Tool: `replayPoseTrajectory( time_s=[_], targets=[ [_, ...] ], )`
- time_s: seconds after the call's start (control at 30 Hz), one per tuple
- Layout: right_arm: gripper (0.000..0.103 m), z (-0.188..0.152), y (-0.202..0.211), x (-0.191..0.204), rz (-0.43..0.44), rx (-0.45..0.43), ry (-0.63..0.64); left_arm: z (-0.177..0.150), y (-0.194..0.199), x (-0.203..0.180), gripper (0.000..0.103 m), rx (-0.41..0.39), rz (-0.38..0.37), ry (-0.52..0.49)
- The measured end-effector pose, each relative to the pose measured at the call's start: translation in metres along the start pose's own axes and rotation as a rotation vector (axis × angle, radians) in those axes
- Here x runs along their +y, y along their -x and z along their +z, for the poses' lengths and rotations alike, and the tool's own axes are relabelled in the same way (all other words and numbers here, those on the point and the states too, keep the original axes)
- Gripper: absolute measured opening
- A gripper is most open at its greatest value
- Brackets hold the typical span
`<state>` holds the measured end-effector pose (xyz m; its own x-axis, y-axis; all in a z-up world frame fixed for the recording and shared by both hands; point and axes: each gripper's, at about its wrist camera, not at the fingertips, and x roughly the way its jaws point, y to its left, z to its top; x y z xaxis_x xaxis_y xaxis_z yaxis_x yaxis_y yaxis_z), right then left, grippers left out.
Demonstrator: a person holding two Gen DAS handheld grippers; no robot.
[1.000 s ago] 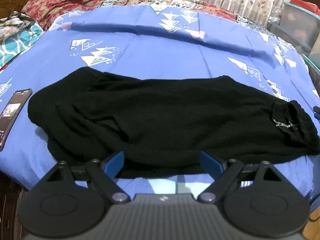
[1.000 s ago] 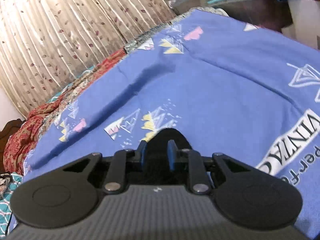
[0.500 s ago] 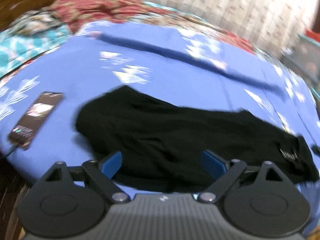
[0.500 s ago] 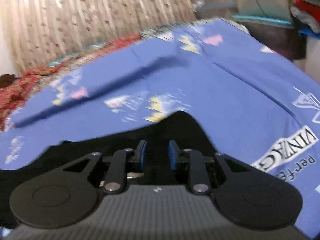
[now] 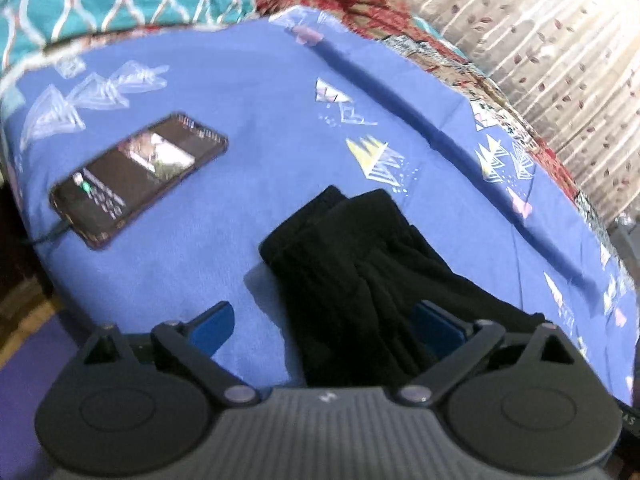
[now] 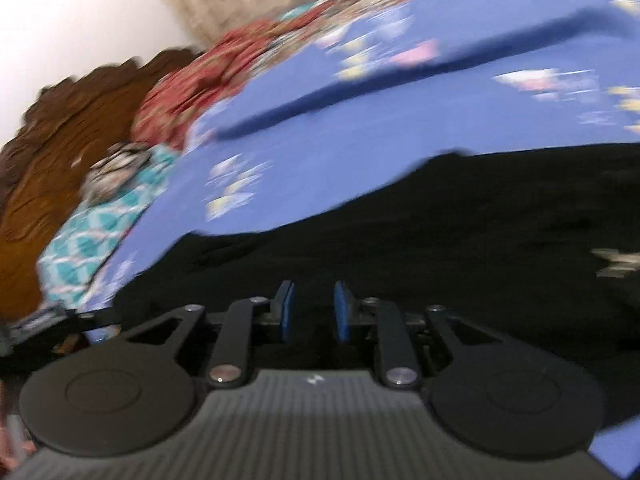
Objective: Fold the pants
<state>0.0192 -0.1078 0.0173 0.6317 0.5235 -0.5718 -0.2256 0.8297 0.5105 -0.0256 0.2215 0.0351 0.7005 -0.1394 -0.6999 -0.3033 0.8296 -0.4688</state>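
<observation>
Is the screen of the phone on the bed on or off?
On. The phone lies face up on the blue sheet, and its screen shows a lit picture and icons.

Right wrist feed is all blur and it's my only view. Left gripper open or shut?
Observer: Open, jaws wide. The left gripper hovers over the leg end of the black pants.
Operator: Anything near that end?
Observer: A phone lies on the blue bedsheet, left of the pants and apart from them.
Operator: Plugged in?
Observer: Yes, a cable leaves its near end toward the bed edge, and the screen is lit.
</observation>
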Motion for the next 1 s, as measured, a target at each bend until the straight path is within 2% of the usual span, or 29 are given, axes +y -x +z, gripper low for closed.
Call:
replayPoseTrajectory(
  time_s=[0.17, 0.2, 0.23, 0.27, 0.3, 0.33, 0.37, 0.4, 0.5, 0.53, 0.63, 0.73, 0.87, 1.0],
  targets=[
    [0.021, 0.01, -0.045, 0.032, 0.074, 0.085, -0.004, -0.002, -0.022, 0.009, 0.1, 0.047, -0.018, 0.044],
    [0.021, 0.009, -0.058, 0.033, 0.092, 0.125, -0.028, -0.003, -0.025, 0.009, 0.094, 0.039, -0.014, 0.043],
    [0.021, 0.004, -0.07, 0.03, 0.107, 0.176, -0.068, -0.004, -0.027, 0.008, 0.075, 0.029, -0.012, 0.035],
    [0.021, -0.004, -0.083, 0.027, 0.102, 0.24, -0.115, -0.005, -0.029, 0.004, 0.061, 0.025, -0.02, 0.011],
    [0.021, -0.017, -0.092, 0.02, 0.071, 0.307, -0.159, -0.005, -0.031, 0.001, 0.038, 0.035, -0.04, -0.009],
    [0.005, -0.026, -0.097, 0.013, 0.062, 0.306, -0.199, -0.006, -0.033, -0.003, 0.028, 0.042, -0.051, -0.02],
    [0.001, -0.03, -0.094, 0.007, 0.068, 0.285, -0.238, -0.008, -0.031, -0.009, 0.026, 0.026, -0.047, -0.039],
    [0.001, -0.029, -0.091, 0.002, 0.084, 0.285, -0.277, -0.009, -0.028, -0.015, 0.023, 0.006, -0.044, -0.069],
    [0.001, -0.023, -0.082, -0.01, 0.124, 0.297, -0.345, -0.013, -0.017, -0.043, 0.021, -0.053, -0.074, -0.182],
    [0.007, -0.021, -0.074, -0.014, 0.138, 0.276, -0.376, -0.014, -0.013, -0.054, 0.02, -0.071, -0.094, -0.23],
    [0.009, -0.011, -0.039, -0.031, 0.166, 0.154, -0.425, -0.028, -0.002, -0.097, 0.02, -0.13, -0.135, -0.423],
    [0.009, -0.002, 0.005, -0.057, 0.124, 0.03, -0.434, -0.058, -0.001, -0.141, 0.02, -0.165, -0.174, -0.659],
    [0.01, -0.005, 0.06, -0.094, 0.035, -0.089, -0.447, -0.115, -0.016, -0.191, 0.02, -0.147, -0.227, -0.958],
    [0.015, -0.02, 0.087, -0.125, -0.034, -0.135, -0.521, -0.159, -0.04, -0.217, 0.032, -0.082, -0.191, -1.122]
  ],
)
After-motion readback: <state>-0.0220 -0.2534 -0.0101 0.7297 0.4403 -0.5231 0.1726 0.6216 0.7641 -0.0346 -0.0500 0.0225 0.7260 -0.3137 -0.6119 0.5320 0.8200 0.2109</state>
